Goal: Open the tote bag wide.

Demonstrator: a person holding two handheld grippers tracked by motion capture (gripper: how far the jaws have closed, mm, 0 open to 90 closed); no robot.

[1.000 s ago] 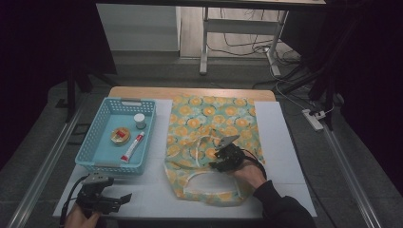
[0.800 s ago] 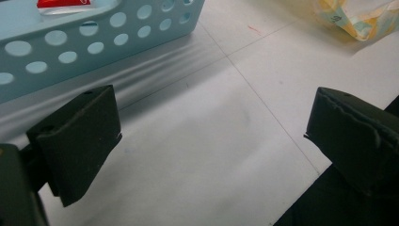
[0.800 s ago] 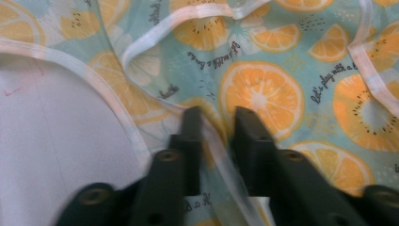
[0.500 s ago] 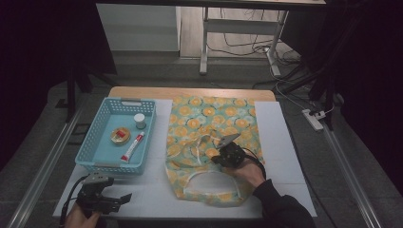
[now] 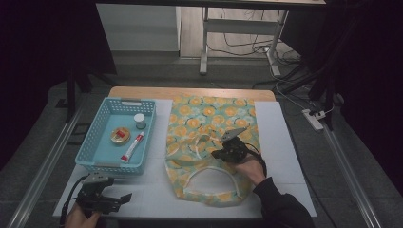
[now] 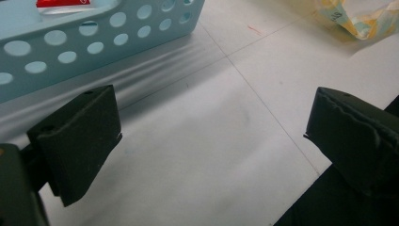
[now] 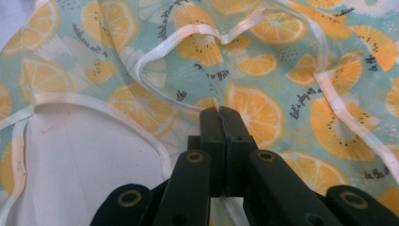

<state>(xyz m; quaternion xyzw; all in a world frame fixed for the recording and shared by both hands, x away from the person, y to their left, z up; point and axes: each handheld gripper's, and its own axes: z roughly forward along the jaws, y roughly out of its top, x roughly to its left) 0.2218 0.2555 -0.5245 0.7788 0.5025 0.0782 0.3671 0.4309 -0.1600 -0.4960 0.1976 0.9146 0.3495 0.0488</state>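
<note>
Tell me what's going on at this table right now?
A person works with two handheld grippers. The right gripper is shut on the orange-slice print apron spread on the white table, pinching fabric near its white strap. The left gripper rests open near the blue basket.

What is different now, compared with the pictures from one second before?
The right gripper has just closed its jaws on the orange-print cloth, pinching it near the white strap. The left gripper stayed open and still; the blue basket did not move.
</note>
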